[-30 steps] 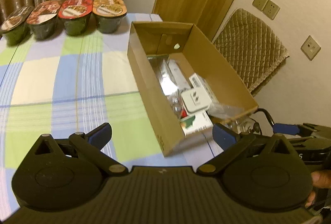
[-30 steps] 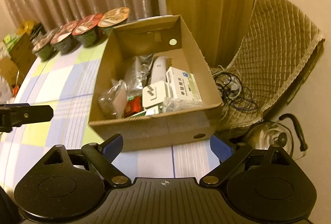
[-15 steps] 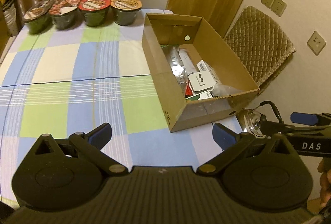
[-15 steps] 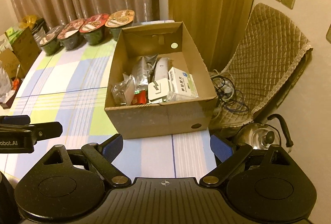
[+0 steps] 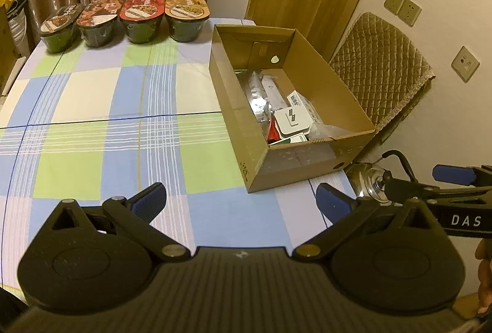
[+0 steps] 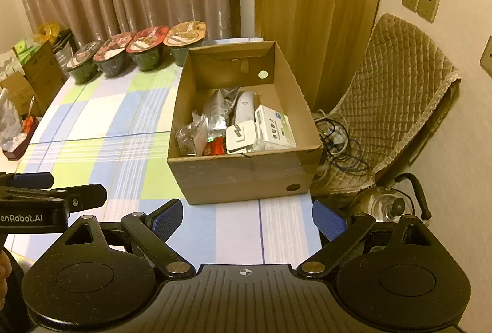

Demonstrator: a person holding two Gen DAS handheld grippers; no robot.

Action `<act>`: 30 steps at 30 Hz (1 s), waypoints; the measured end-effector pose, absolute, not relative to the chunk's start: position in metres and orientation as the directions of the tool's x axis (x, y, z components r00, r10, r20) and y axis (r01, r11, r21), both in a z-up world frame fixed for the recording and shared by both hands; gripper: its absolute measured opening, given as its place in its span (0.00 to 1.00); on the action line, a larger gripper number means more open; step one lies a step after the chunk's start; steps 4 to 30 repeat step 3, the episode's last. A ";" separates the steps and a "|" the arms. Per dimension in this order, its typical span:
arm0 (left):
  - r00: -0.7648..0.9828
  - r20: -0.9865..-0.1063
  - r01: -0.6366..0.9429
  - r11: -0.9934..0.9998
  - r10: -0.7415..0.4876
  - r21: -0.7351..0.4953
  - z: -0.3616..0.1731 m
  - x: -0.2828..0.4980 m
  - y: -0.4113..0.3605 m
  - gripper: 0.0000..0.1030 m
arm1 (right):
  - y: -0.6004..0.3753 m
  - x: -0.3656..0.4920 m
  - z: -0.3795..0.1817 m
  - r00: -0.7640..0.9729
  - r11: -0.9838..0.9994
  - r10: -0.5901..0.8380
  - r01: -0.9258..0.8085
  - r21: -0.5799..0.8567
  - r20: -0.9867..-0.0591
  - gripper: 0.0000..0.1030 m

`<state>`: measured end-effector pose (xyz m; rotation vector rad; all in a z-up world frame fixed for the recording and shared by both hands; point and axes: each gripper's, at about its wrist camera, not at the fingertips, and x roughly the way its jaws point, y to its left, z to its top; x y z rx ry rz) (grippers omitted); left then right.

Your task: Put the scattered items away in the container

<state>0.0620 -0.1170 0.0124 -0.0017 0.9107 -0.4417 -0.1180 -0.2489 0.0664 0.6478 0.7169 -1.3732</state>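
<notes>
An open cardboard box [image 5: 319, 77] [image 6: 243, 179] stands on the checked tablecloth near the table's right edge. Inside lie a white charger [image 5: 290, 119] [image 6: 241, 134], a white medicine carton [image 6: 273, 127], a silver foil pouch [image 6: 218, 108], a clear bag [image 6: 187, 137] and a small red packet [image 6: 215, 147]. My left gripper [image 5: 241, 200] hovers open over the cloth in front of the box, nothing between its fingers. My right gripper [image 6: 247, 217] is open too, held before the box's near wall. Each gripper shows at the edge of the other's view.
Several sealed instant noodle bowls [image 5: 141, 17] [image 6: 147, 51] line the table's far edge. A quilted chair [image 6: 396, 105] with tangled cables [image 6: 338, 145] and a kettle [image 6: 387, 204] stand right of the table. Boxes and bags [image 6: 27, 77] sit on the left.
Both grippers have drawn back and up from the box, so it looks smaller and farther. Both stay open and empty. The box and its contents have not moved.
</notes>
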 end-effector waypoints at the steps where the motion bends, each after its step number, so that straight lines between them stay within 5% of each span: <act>1: 0.533 -0.760 0.372 0.910 -0.372 -0.184 0.013 0.061 -0.118 0.99 | -0.248 -0.118 0.067 0.057 0.092 -0.631 0.996 -0.002 -0.773 0.93; 30: 0.532 -0.761 0.373 0.909 -0.372 -0.183 0.012 0.061 -0.119 0.99 | -0.248 -0.119 0.068 0.056 0.089 -0.633 0.996 -0.001 -0.772 0.93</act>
